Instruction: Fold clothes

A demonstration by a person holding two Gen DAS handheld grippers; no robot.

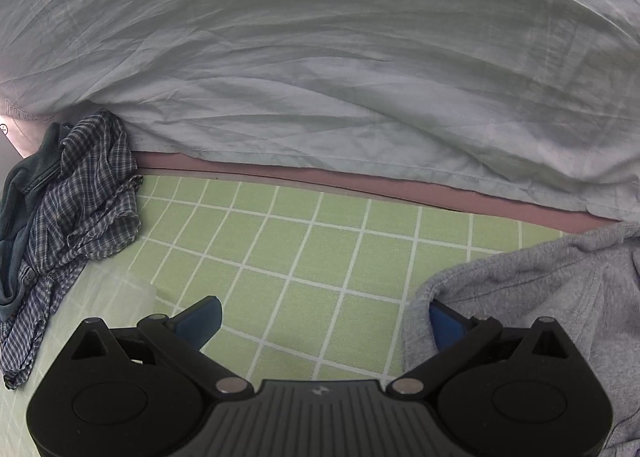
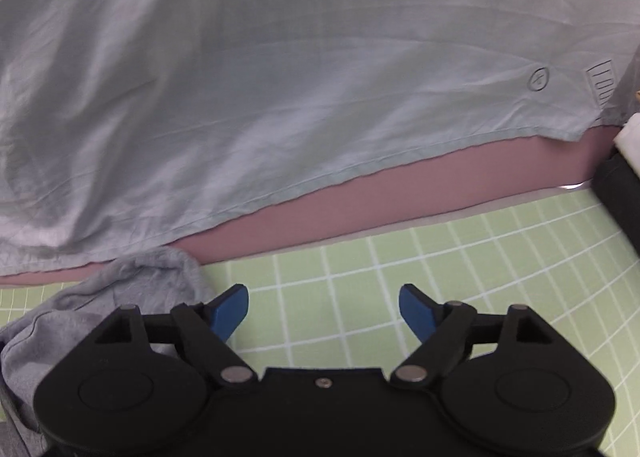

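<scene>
A grey sweatshirt-like garment (image 1: 552, 297) lies crumpled on the green checked mat (image 1: 304, 249) at the lower right of the left wrist view. My left gripper (image 1: 320, 323) is open, and the garment's edge drapes over its right blue fingertip (image 1: 442, 323). A crumpled blue plaid garment (image 1: 84, 209) lies with a dark teal one (image 1: 20, 217) at the left. In the right wrist view the grey garment (image 2: 120, 297) sits at the lower left, just beside the left finger of my open right gripper (image 2: 324, 311), which holds nothing.
A pale blue-grey sheet (image 1: 320, 77) hangs over a pink ledge (image 1: 400, 185) behind the mat; it also fills the right wrist view, pale sheet (image 2: 240, 77) above pink ledge (image 2: 400, 185). A black object (image 2: 620, 193) with something white on it stands at the far right.
</scene>
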